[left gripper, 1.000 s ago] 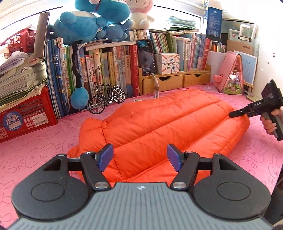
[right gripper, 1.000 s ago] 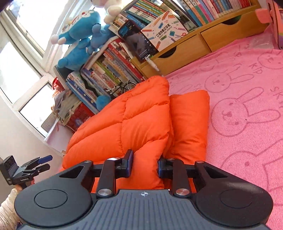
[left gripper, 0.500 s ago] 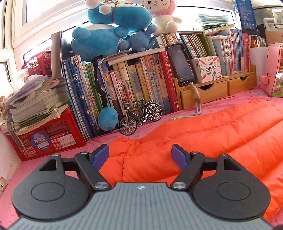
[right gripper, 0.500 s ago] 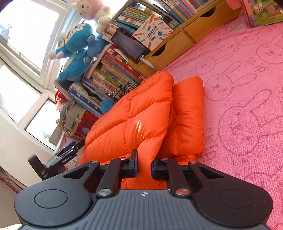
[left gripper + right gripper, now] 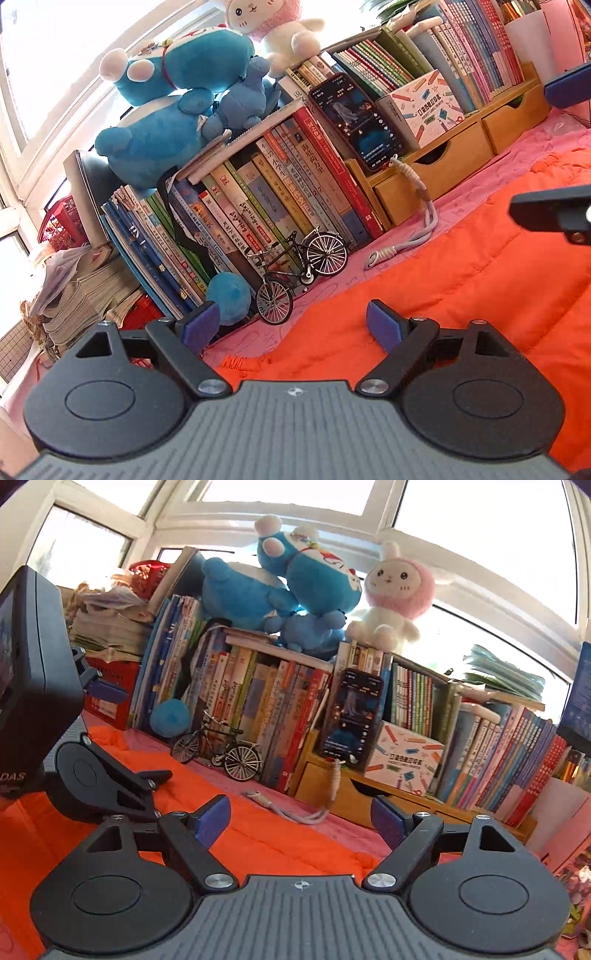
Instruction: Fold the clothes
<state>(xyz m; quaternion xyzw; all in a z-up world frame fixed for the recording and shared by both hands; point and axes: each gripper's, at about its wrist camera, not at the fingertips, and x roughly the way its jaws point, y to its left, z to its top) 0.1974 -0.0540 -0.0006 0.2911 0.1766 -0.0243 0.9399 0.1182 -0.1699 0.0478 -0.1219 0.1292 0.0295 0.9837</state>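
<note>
An orange padded jacket (image 5: 461, 295) lies spread on the pink bunny sheet (image 5: 332, 280); its gathered hem (image 5: 243, 363) sits just under my left gripper (image 5: 291, 325). The left jaws are opening wide, with nothing between the blue pads. In the right wrist view the jacket (image 5: 258, 842) runs below my right gripper (image 5: 299, 821), whose jaws are opening and hold nothing. The two grippers hover side by side over the jacket, facing the bookshelf. The right gripper's fingers (image 5: 550, 214) show at the right edge of the left view.
Behind the jacket stand a row of books (image 5: 266, 206), a model bicycle (image 5: 303, 273), a propped phone (image 5: 354, 122) with a cord on the sheet, and wooden drawers (image 5: 443, 166). Plush toys (image 5: 306, 579) sit on top. A red basket (image 5: 110, 690) with papers is at the left.
The right gripper let go of the jacket's folded edge, opened, rolled upright and rose to face the shelf. The left gripper swung left towards the hem and opened wider.
</note>
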